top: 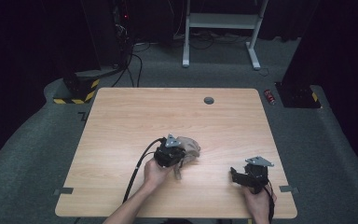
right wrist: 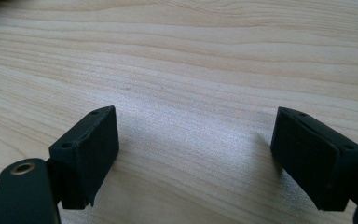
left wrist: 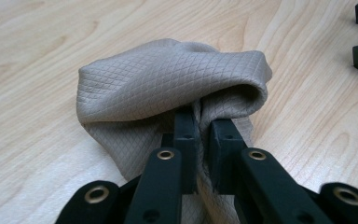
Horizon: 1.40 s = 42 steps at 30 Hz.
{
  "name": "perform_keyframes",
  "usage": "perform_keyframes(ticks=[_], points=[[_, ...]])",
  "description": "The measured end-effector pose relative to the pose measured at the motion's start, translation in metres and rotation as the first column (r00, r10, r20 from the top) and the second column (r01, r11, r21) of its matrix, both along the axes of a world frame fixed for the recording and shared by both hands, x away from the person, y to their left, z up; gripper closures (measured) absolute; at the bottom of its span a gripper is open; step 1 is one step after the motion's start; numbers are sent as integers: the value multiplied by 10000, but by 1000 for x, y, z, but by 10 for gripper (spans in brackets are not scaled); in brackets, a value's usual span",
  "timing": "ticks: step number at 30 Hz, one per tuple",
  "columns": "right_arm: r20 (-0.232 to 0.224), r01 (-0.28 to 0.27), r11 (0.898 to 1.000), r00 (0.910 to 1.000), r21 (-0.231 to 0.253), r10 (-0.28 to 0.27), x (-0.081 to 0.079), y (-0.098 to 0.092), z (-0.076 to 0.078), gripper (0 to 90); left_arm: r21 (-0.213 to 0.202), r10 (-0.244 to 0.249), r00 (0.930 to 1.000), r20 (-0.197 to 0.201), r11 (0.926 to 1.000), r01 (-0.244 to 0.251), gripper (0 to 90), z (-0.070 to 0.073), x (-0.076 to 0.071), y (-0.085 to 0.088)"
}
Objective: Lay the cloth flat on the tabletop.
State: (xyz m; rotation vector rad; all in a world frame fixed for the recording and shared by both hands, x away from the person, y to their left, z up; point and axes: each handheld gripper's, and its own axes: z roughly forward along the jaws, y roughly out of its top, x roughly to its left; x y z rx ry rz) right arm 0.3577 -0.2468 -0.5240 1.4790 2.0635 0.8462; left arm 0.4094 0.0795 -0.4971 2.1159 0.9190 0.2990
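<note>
A beige cloth with a matt, diamond-quilted weave lies bunched on a smooth, pale wood-grain table, beside the matt black plastic of the left gripper.

The high view looks forward and down from above the person's side of the light wooden desk, far enough back to take in all four edges and the grey carpet beyond the far edge. The left gripper view sits low and very close, looking along the left gripper at the beige quilted cloth near the desk's middle; the high view shares that cloth. The right gripper view rides the right gripper, tilted down close over bare wood near the desk's right edge, a patch the high view also covers.
</note>
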Motion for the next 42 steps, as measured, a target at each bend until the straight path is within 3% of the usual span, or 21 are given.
perform_keyframes(ticks=[9, 13, 15, 21, 24, 27, 30, 34, 37, 42], points=[[13, -24, 10000, 10000, -11, 24, 0, 0, 0, 153, -122, 75, 9999, -108, 9999, -76, 685, 5, -7, 6], [35, -63, 10000, 10000, -3, 63, 0, 0, 0, 163, -409, 226, 9996, -138, 9989, -232, 652, 9, -16, 12], [36, -71, 10000, 10000, 4, 71, 0, 0, 0, 167, -357, 166, 9998, -109, 9992, -170, 638, 11, -22, 14], [218, -321, 9995, 9992, 37, 320, -3, 1, 1, 309, 16, -33, 10000, -54, 10000, 33, 593, 6, -36, 16], [289, -359, 9993, 9989, 80, 357, -3, 3, 1, 372, 82, -18, 9999, -160, 10000, 19, 587, 1, -38, 15], [256, -553, 9984, 9982, 75, 551, -3, 8, 2, 379, 72, -52, 9996, -270, 10000, 54, 620, -2, -39, 15], [-218, -1130, 9928, 9933, 389, 1139, -3, 16, 6, 415, 58, -82, 9993, -354, 9999, 84, 688, -4, -39, 15], [139, -2141, 9739, 9768, 757, 2137, -9, 39, 12, 505, 167, -76, 9997, -221, 9998, 80, 776, -4, -38, 18], [256, -2988, 9489, 9543, 1014, 2977, -9, 61, 15, 579, 22, -4, 9997, -234, 10000, 4, 830, -4, -39, 20], [475, -4008, 9114, 9162, 932, 3980, -4, 101, 21, 646, -188, 78, 9998, -197, 9998, -82, 877, -4, -39, 24]])
